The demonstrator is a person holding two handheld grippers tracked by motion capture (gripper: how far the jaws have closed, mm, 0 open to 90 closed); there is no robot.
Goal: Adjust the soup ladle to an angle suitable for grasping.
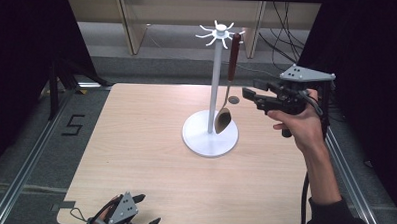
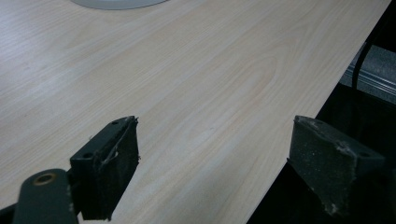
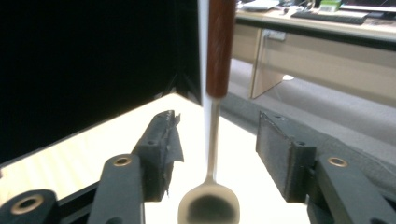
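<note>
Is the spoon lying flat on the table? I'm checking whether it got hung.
No: the spoon hangs upright from a hook of the white stand, its bowl just above the stand's round base.

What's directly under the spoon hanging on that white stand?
The spoon bowl hangs over the stand's round white base. The bowl covers part of the base and pole; any contact can't be seen.

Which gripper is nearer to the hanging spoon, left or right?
Right. The right gripper is just beside the spoon, jaws open toward it. The left gripper is far away, at the table's near edge.
</note>
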